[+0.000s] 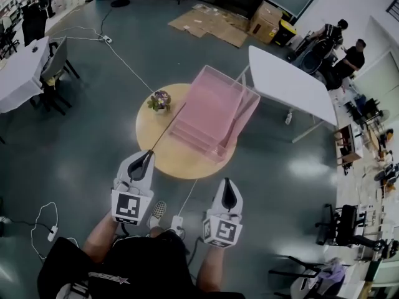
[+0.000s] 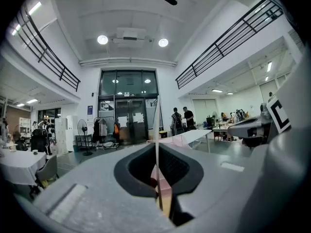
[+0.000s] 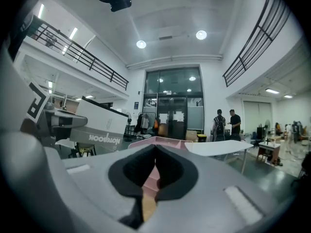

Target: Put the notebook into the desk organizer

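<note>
"Where's the notebook [image 1: 168, 127]?"

"Edge-on in the left claw [image 1: 149, 152], whose jaws are clamped tight on its near end. Its long axis runs away over the tabletop's [image 1: 187, 164] near-left edge, and the far end is just beside the desk organizer [image 1: 215, 114] on the right half."

"And the right claw [image 1: 225, 183]?"

"Closed on nothing, short of the near edge. The left is nearer. I'd judge the notebook wants carrying forward and rightward."
</note>
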Demonstrator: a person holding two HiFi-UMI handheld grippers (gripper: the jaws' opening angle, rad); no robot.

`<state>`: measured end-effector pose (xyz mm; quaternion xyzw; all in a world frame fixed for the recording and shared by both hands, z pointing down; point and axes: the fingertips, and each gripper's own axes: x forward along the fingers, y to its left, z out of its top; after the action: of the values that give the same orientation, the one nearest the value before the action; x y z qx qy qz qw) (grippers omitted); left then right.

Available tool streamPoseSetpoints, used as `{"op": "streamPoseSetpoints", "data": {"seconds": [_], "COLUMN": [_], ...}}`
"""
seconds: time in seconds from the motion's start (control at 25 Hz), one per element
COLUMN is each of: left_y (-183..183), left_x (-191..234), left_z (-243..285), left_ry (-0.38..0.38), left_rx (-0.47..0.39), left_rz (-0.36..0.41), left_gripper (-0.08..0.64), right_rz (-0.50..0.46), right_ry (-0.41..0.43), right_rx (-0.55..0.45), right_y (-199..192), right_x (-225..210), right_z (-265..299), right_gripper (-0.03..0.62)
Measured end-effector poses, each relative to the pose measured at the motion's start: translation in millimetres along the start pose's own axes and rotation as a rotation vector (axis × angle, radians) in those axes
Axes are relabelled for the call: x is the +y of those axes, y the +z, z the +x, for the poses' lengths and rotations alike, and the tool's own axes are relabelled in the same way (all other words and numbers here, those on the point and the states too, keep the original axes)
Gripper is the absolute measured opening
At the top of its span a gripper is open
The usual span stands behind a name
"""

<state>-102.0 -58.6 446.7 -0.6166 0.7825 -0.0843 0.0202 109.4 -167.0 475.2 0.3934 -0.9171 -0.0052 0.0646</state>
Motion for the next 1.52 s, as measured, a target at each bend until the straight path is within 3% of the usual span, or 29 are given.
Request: {"op": "streamPoseSetpoints", "data": {"seconds": [0.4, 0.92, 1.28, 1.52], "left_y": [13.0, 48.3, 56.8, 45.7], "left_x": [-1.6, -3.1, -0.7, -3.1], "left_z": [80.7, 133.3, 179.3, 219.5], "left_ry": [-0.062, -0.090, -0.185, -0.249], "left_rx": [-0.024, -0.101, -0.139, -0.112], "left_rz": [0.050, 0.166, 0.245, 0.350], "left_gripper": [0.015, 0.015, 0.015, 0.015], "right_rz": [0.041, 0.058, 0.073, 0.089], "right_ry": [-0.081, -0.152, -0.261, -0.363], "right_rx": [0.001, -0.010, -0.013, -0.001], "right_y": [-5.0, 2.1, 8.4, 8.7], "right_x": [-35.8, -56.6, -56.6, -54.9], "right_z": [46.5, 55.1, 69.4, 81.5], "right_gripper": [0.006, 0.006, 0.006, 0.006]}}
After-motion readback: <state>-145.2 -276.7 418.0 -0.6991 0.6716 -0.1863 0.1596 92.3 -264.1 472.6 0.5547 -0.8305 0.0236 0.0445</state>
